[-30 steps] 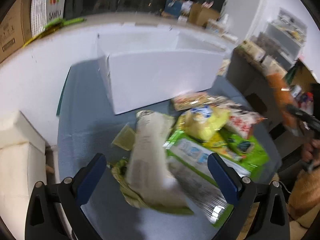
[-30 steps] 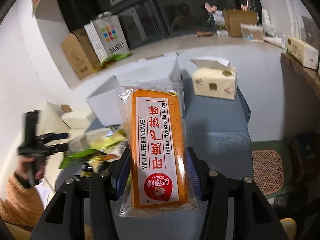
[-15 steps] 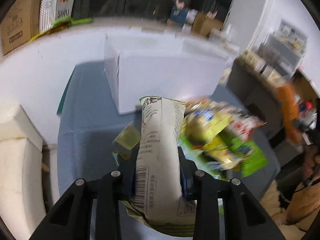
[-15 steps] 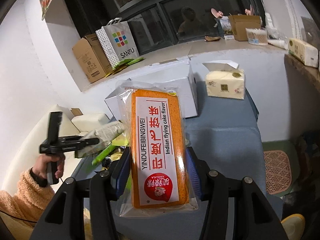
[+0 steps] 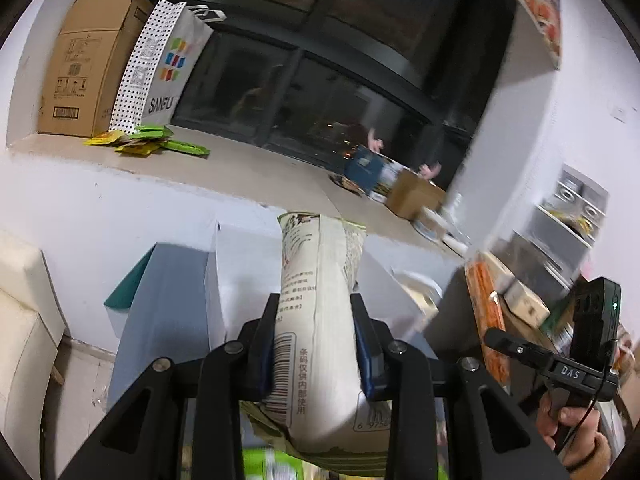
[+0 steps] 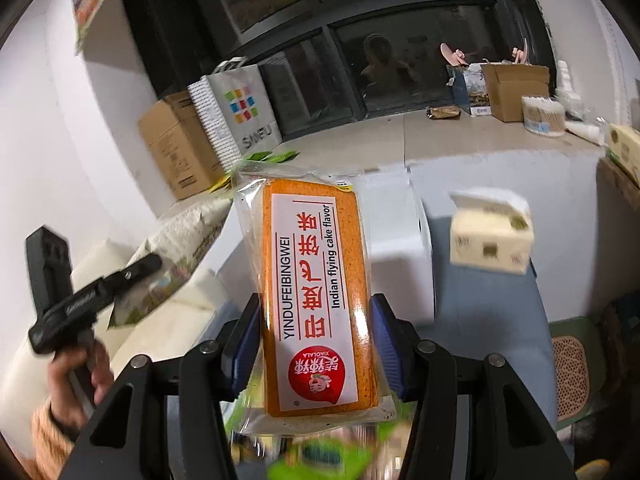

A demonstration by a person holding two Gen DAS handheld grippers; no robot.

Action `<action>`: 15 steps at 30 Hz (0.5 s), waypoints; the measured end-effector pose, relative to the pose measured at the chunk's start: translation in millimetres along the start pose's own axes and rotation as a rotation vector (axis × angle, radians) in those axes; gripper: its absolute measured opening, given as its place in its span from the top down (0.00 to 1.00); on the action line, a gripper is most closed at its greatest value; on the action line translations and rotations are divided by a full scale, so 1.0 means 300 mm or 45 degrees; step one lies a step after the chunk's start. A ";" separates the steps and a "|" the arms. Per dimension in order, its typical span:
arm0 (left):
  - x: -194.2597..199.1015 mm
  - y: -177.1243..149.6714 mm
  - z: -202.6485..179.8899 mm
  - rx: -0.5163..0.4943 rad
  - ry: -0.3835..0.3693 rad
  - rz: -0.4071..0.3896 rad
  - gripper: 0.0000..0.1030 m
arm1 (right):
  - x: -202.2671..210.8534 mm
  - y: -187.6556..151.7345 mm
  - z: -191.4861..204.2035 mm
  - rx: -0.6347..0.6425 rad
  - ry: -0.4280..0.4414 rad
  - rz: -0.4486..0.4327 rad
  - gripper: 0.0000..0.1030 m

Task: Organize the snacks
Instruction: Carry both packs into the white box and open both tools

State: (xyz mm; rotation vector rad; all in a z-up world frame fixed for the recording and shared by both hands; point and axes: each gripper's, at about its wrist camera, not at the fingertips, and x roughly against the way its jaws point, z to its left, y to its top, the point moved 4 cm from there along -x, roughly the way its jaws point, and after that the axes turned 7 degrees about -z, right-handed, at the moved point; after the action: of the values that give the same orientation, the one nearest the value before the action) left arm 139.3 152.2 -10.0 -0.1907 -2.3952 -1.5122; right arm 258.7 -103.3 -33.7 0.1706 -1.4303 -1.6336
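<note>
The left gripper, open over the snack pile a second ago, now has its jaws clamped on the pale snack bag and lifted clear; the right gripper still holds the orange cake pack aloft; both likely head for the white box.

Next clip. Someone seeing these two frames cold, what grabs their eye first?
Probably the orange cake packet, printed "Indian flying cake flavor", standing upright in the right gripper and filling the middle of that view. Next, the pale snack bag with a barcode, clamped in the left gripper and raised in front of the white box. Behind both, a dark window above a cluttered ledge.
</note>
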 end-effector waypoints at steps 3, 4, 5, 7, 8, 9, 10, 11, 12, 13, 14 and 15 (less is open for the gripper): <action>-0.126 0.047 -0.016 -0.006 0.053 0.005 0.66 | -0.150 0.097 -0.021 -0.006 -0.045 0.045 0.45; -0.181 0.056 -0.015 -0.002 0.065 0.023 0.66 | -0.205 0.120 -0.032 -0.007 -0.055 0.079 0.45; -0.217 0.062 -0.016 -0.002 0.073 0.035 0.66 | -0.265 0.142 -0.045 -0.010 -0.071 0.108 0.45; -0.299 0.056 -0.028 -0.011 0.086 0.061 0.66 | -0.354 0.163 -0.072 0.000 -0.120 0.159 0.45; -0.325 0.055 -0.028 -0.013 0.096 0.071 0.66 | -0.405 0.173 -0.084 0.012 -0.158 0.187 0.45; -0.345 0.053 -0.031 -0.025 0.110 0.079 0.66 | -0.438 0.176 -0.093 0.023 -0.181 0.208 0.45; -0.368 0.053 -0.031 -0.041 0.126 0.084 0.66 | -0.471 0.177 -0.106 0.030 -0.201 0.229 0.45; -0.397 0.052 -0.031 -0.052 0.139 0.094 0.66 | -0.502 0.181 -0.120 0.035 -0.214 0.240 0.45; -0.419 0.051 -0.027 -0.059 0.148 0.106 0.65 | -0.520 0.184 -0.129 0.042 -0.217 0.242 0.44; -0.441 0.048 -0.017 -0.061 0.165 0.120 0.64 | -0.534 0.190 -0.135 0.047 -0.223 0.242 0.40; -0.452 0.047 -0.009 -0.063 0.177 0.133 0.53 | -0.545 0.197 -0.146 0.041 -0.232 0.238 0.35; -0.460 0.045 -0.003 -0.068 0.188 0.152 0.40 | -0.546 0.207 -0.152 0.025 -0.222 0.218 0.24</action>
State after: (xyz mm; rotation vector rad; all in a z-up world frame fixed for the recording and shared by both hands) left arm 273.7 164.1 -42.3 -0.2214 -2.1910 -1.4826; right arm 412.6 -14.8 -69.1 -0.0839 -1.5482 -1.5233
